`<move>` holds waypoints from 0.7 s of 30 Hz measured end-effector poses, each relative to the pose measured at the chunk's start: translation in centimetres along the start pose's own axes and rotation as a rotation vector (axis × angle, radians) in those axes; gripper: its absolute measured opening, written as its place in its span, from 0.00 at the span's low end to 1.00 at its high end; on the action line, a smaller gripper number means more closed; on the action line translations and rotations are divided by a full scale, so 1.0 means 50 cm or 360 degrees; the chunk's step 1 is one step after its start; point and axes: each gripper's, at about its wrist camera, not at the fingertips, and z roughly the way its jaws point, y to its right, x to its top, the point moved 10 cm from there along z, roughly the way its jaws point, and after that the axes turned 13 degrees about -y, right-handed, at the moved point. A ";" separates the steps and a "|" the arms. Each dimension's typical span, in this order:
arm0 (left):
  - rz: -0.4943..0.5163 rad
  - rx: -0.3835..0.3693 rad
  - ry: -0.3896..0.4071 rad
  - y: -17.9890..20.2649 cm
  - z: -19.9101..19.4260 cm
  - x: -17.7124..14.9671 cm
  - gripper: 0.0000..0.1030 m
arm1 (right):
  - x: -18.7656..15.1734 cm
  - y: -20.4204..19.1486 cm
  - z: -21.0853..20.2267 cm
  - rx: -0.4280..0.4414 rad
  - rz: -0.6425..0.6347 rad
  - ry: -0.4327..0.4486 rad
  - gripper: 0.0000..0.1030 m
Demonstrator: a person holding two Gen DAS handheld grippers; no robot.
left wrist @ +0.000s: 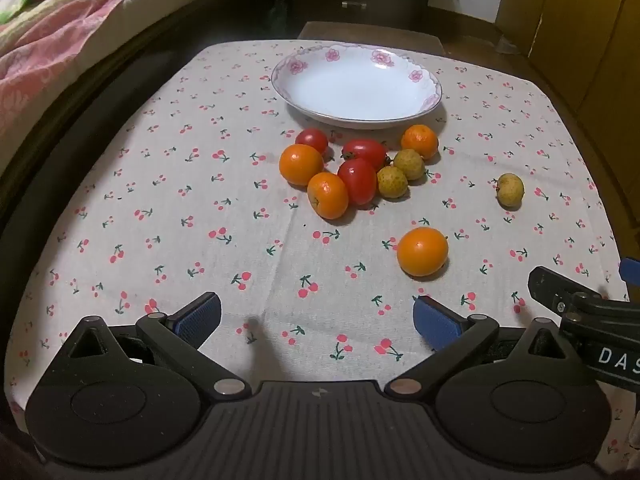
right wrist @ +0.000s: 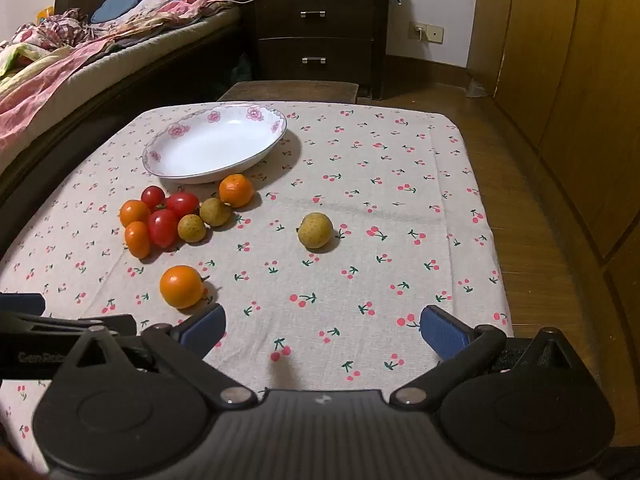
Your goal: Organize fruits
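Note:
A white plate with a pink flower rim [left wrist: 434, 92] [right wrist: 154, 156] stands empty at the far side of the table. In front of it lies a cluster of oranges [left wrist: 301, 164] [right wrist: 134, 213], red tomatoes [left wrist: 358, 180] [right wrist: 163, 227] and yellow-brown longans [left wrist: 393, 182] [right wrist: 192, 228]. One orange [left wrist: 422, 251] [right wrist: 182, 286] lies alone nearer to me, and one longan [left wrist: 510, 189] [right wrist: 315, 230] lies alone to the right. My left gripper [left wrist: 316, 318] is open and empty above the near cloth. My right gripper [right wrist: 322, 330] is open and empty, just right of the lone orange.
The table wears a cherry-print cloth [left wrist: 200, 200] [right wrist: 380, 200]. A bed with blankets [right wrist: 60, 60] runs along the left. A dark drawer unit [right wrist: 316, 36] stands behind the table and a wooden wardrobe [right wrist: 580, 80] on the right. The right gripper's body shows in the left wrist view [left wrist: 592, 312].

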 end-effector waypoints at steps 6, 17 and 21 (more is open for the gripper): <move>-0.0005 0.0000 -0.0009 -0.003 0.006 0.002 1.00 | -0.001 -0.001 0.001 0.0003 -0.0002 -0.0005 0.95; -0.0015 -0.0003 -0.0022 0.004 0.012 -0.008 1.00 | -0.001 -0.002 0.005 -0.0004 -0.0009 -0.0011 0.95; -0.0021 -0.0009 -0.0028 0.004 0.014 -0.010 1.00 | -0.001 -0.002 0.006 -0.0003 -0.0009 -0.0013 0.95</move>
